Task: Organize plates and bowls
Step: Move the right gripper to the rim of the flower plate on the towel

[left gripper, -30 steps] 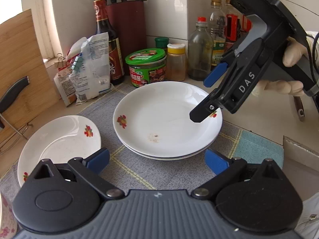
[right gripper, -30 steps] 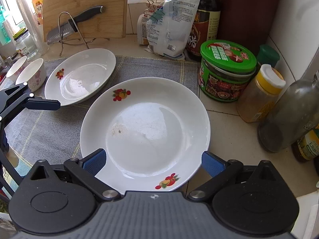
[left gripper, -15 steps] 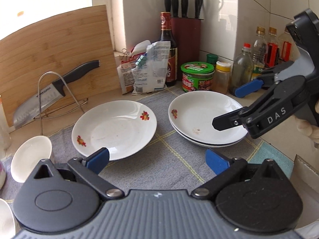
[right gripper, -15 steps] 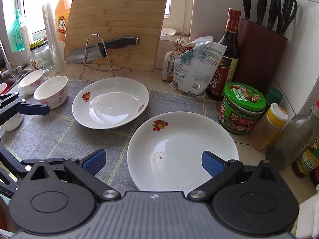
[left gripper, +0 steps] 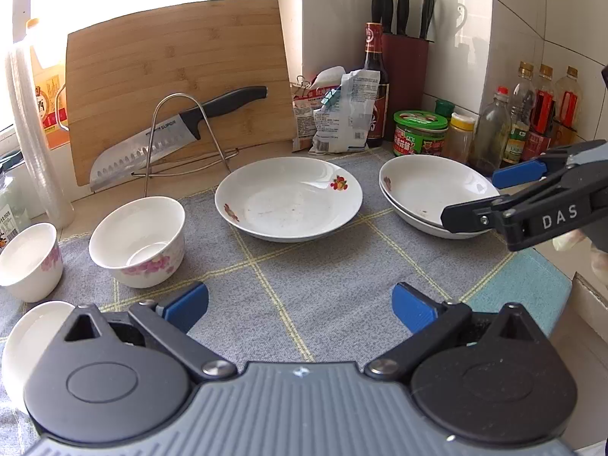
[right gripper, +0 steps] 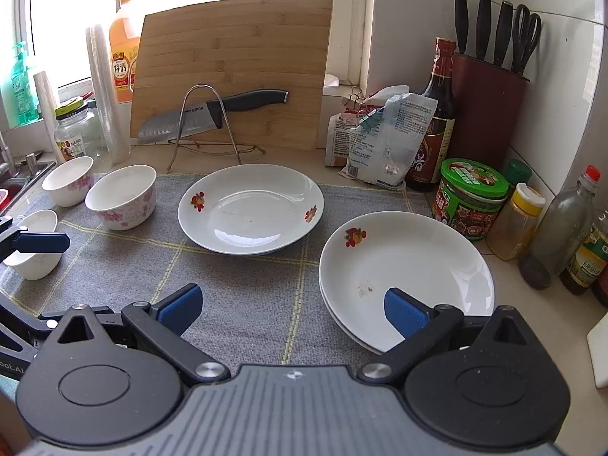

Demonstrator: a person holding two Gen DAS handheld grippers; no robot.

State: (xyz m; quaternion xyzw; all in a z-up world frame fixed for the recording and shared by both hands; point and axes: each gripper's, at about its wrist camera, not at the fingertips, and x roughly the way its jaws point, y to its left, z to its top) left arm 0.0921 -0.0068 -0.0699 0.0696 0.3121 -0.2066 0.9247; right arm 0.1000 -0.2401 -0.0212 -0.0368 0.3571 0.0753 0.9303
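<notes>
Two white plates lie stacked [left gripper: 429, 193] [right gripper: 406, 273] at the right of the grey cloth. A single white plate with fruit prints [left gripper: 288, 197] [right gripper: 250, 209] rests in the middle. Three white bowls with pink flowers stand at the left: one [left gripper: 138, 241] [right gripper: 121, 197], a second [left gripper: 28, 260] [right gripper: 68, 180], a third [left gripper: 34, 338] [right gripper: 36, 243] nearest. My left gripper [left gripper: 300, 306] hovers open above the cloth with nothing between its blue pads. My right gripper [right gripper: 292, 311] is open too, its right pad over the stack's near rim; the left wrist view shows it at far right [left gripper: 494, 197].
A bamboo cutting board [right gripper: 231, 68] leans on the back wall behind a knife on a wire stand [right gripper: 212, 114]. Bags [right gripper: 383, 140], a sauce bottle [right gripper: 437, 114], a knife block [right gripper: 486, 98], a green-lidded jar [right gripper: 471, 197] and bottles line the back right. A sink edge [right gripper: 15, 178] is at far left.
Both grippers have pulled back and up from the stacked plates; more of the counter shows, with the bowls at left in sight. Both stayed open. No plate moved.
</notes>
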